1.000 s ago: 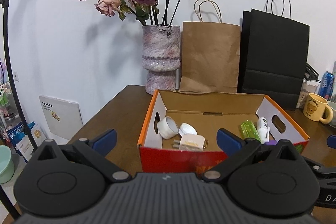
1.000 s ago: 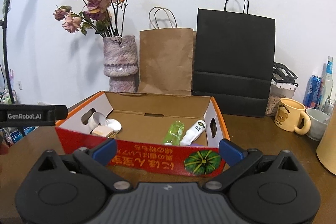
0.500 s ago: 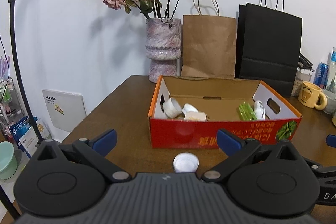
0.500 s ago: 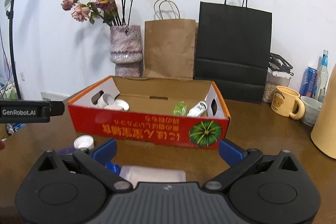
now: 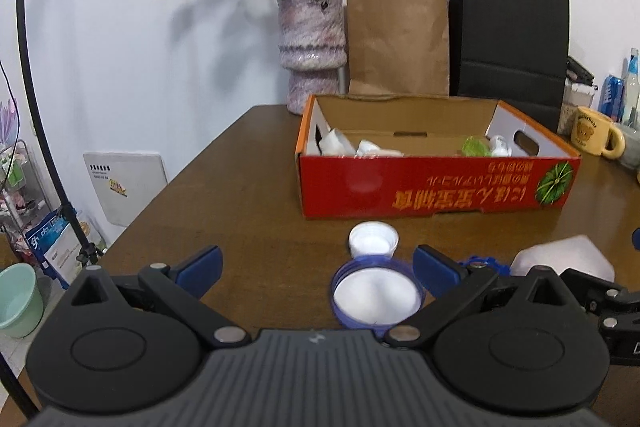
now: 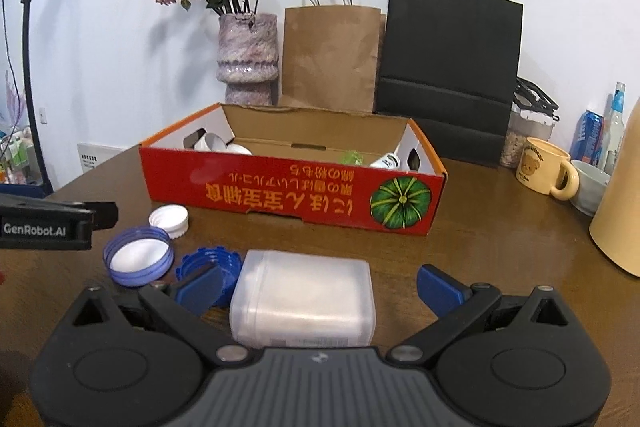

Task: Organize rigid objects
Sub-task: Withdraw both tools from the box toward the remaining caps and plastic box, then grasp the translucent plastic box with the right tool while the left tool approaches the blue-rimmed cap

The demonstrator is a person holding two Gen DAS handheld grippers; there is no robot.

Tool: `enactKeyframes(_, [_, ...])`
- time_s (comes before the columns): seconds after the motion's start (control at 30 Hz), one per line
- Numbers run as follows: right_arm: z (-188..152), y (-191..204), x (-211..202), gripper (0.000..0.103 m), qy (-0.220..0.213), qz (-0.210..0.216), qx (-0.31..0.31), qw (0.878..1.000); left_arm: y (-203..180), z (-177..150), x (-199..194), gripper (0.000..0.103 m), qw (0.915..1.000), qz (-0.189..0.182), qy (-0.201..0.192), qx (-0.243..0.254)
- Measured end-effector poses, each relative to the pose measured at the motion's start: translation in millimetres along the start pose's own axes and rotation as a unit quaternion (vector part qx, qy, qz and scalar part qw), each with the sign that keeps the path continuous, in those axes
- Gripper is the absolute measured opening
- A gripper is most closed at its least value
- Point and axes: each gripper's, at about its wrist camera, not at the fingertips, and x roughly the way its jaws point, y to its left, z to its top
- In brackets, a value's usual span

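Here the left gripper (image 5: 316, 261) hangs wide open over the purple lid (image 5: 377, 297), with the white cap (image 5: 373, 238) just beyond. The right gripper (image 6: 318, 281) is wide too, straddling the clear tub (image 6: 305, 301) on the desk (image 6: 500, 247). The box (image 6: 296, 187) sits behind them.

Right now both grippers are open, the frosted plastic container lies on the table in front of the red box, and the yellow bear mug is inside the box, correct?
Not quite. The yellow bear mug stands on the table to the right of the red box, outside it, as the right wrist view shows. The rest holds: the left gripper and right gripper are open, and the frosted plastic container lies before the box.
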Motion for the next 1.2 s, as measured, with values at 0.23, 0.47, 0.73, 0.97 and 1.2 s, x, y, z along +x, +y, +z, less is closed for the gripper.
enactKeyframes(0.23, [-9.7,5.9,11.8,0.103,0.021,-0.009,-0.008,1.0,8.9,-4.6,0.5,0.103,1.0,-0.001,0.002,-0.005])
enactKeyframes(0.47, [-12.1,4.7,26.7,0.103,0.036,-0.013,0.005,0.999,9.6,-8.0,10.2,0.103,0.9999,-0.005,0.014,-0.008])
enactKeyframes(0.73, [-6.1,2.7,48.4,0.103,0.041,-0.015,0.005,0.999,12.1,-10.4,15.2,0.103,0.9997,0.0,0.019,-0.012])
enactKeyframes(0.97, [-2.4,-0.7,57.3,0.081,0.042,0.008,0.015,0.999,12.3,-10.7,17.4,0.103,0.9997,0.001,0.021,-0.013])
enactKeyframes(1.2, [-2.4,-1.6,56.3,0.081,0.037,0.013,0.014,0.999,11.2,-11.0,19.8,0.103,0.9996,0.005,0.024,-0.012])
